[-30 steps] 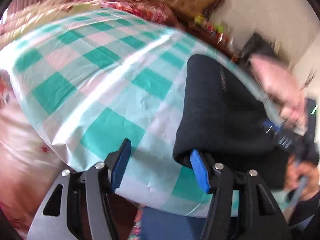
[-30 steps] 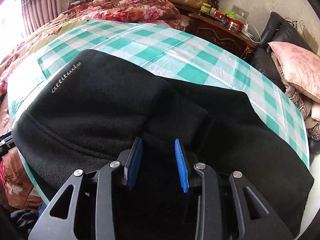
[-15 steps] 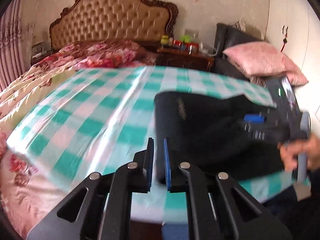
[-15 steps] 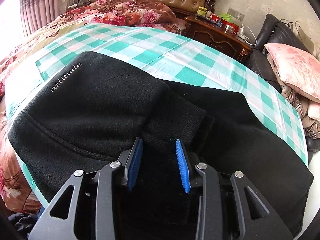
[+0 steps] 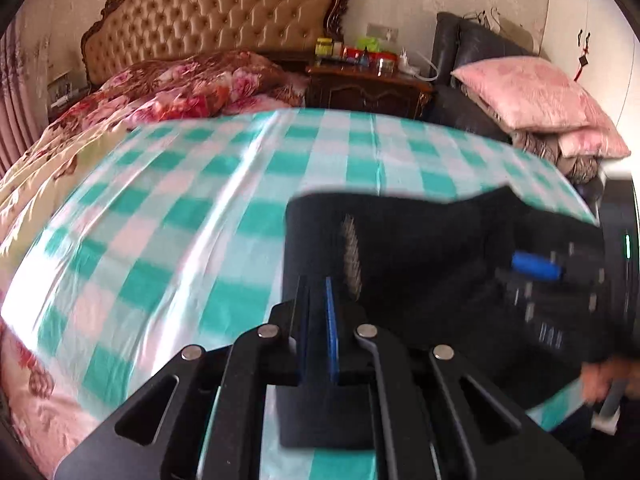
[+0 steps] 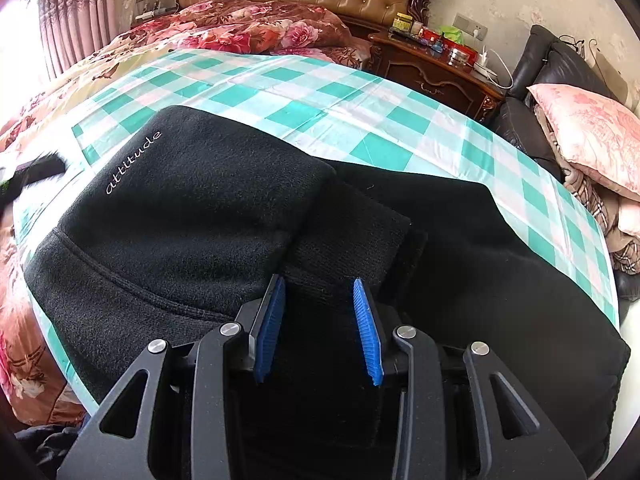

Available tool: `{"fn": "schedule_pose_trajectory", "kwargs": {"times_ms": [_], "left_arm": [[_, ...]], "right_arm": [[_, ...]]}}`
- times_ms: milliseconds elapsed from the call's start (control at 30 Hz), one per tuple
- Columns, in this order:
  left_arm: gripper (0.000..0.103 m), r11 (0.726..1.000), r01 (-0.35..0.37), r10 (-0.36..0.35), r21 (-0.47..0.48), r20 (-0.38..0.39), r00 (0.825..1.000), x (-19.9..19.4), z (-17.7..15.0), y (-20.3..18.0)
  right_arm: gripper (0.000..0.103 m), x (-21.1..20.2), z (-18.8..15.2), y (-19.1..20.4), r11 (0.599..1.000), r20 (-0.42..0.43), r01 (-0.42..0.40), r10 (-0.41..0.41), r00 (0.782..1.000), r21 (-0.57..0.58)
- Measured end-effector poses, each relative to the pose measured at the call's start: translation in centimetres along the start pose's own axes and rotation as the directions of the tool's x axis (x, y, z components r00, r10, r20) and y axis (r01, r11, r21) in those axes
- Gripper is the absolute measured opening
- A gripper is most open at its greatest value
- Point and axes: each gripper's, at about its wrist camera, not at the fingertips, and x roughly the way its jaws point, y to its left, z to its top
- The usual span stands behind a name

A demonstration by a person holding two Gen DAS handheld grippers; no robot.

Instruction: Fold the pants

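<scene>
My left gripper (image 5: 318, 320) is pinched together on nothing, while my right gripper (image 6: 320, 328), jaws apart, straddles the folded black pants (image 6: 248, 216) beneath to steady them.

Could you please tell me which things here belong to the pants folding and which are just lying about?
Part of the job:
- black pants
- checked cloth under them
- left tongs, right tongs

Lying about:
- pink pillow
- nightstand with jars
- floral quilt
</scene>
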Motion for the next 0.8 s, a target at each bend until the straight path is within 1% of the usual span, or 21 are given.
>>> {"fn": "schedule_pose_trajectory", "kwargs": {"times_ms": [67, 133, 200, 233, 300, 333, 433, 500, 567, 600, 633, 667, 733, 800], "left_arm": [[0.011, 1.0, 0.007, -0.007, 0.012, 0.001, 1.0, 1.0, 2.1, -0.6], [0.012, 1.0, 0.004, -0.004, -0.002, -0.032, 0.999, 3.1, 4.3, -0.7], [0.012, 0.999, -0.002, -0.003, -0.033, -0.13, 0.992, 6.4, 5.6, -0.2], [0.012, 0.998, 0.004, -0.015, -0.061, -0.188, 0.982, 8.3, 5.7, 0.3], [0.012, 0.993, 0.017, -0.047, -0.117, -0.262, 0.964, 10.7, 5.1, 1.3], [0.012, 0.993, 0.021, -0.051, -0.114, -0.268, 0.962, 11.2, 4.7, 1.3], [0.012, 0.996, 0.014, -0.036, -0.091, -0.25, 0.968, 11.0, 4.1, 1.1], [0.012, 0.995, 0.019, -0.044, -0.103, -0.243, 0.969, 11.0, 3.9, 1.3], [0.012, 0.994, 0.018, -0.043, -0.107, -0.238, 0.97, 10.9, 3.7, 1.3], [0.012, 0.995, 0.015, -0.039, -0.102, -0.237, 0.971, 11.0, 3.8, 1.2], [0.012, 0.995, 0.01, -0.033, -0.097, -0.235, 0.972, 11.1, 3.8, 1.1], [0.012, 0.996, 0.004, -0.025, -0.09, -0.232, 0.972, 11.0, 3.8, 0.9], [0.011, 0.996, 0.003, -0.022, -0.087, -0.224, 0.974, 10.9, 3.6, 0.9], [0.012, 0.995, 0.011, -0.032, -0.098, -0.21, 0.977, 10.6, 3.5, 1.1]], "right_arm": [[0.034, 0.0, 0.0, 0.0, 1.0, 0.0, -0.001, 0.001, 1.0, 0.002], [0.034, 0.0, 0.0, 0.0, 1.0, 0.001, 0.003, -0.003, 1.0, 0.0], [0.034, 0.0, 0.0, 0.0, 1.0, 0.001, 0.005, -0.005, 1.0, -0.001], [0.034, 0.0, 0.0, -0.1, 1.0, 0.001, 0.003, -0.003, 1.0, -0.001], [0.034, 0.0, -0.1, 0.0, 1.0, 0.002, 0.002, -0.002, 1.0, -0.002], [0.034, 0.0, -0.1, 0.0, 1.0, 0.002, 0.0, 0.0, 1.0, -0.001], [0.034, 0.0, -0.1, 0.1, 1.0, 0.0, 0.003, -0.003, 1.0, -0.002], [0.037, -0.1, 0.0, 0.2, 1.0, -0.006, 0.007, -0.007, 1.0, -0.006], [0.042, -0.8, 0.5, -0.1, 1.0, -0.011, -0.007, 0.007, 1.0, 0.015], [0.043, -1.2, 0.8, -0.4, 0.999, -0.002, -0.022, 0.022, 1.0, 0.033], [0.047, -1.8, 1.4, -0.8, 0.997, 0.026, -0.041, 0.039, 0.999, 0.061], [0.05, -2.4, 1.9, -1.0, 0.997, 0.058, -0.033, 0.029, 0.998, 0.076], [0.051, -2.7, 3.0, -1.0, 0.997, 0.101, -0.017, 0.01, 0.995, 0.075], [0.051, -1.8, 4.1, -0.9, 0.997, 0.11, 0.0, -0.008, 0.994, 0.077]]}}
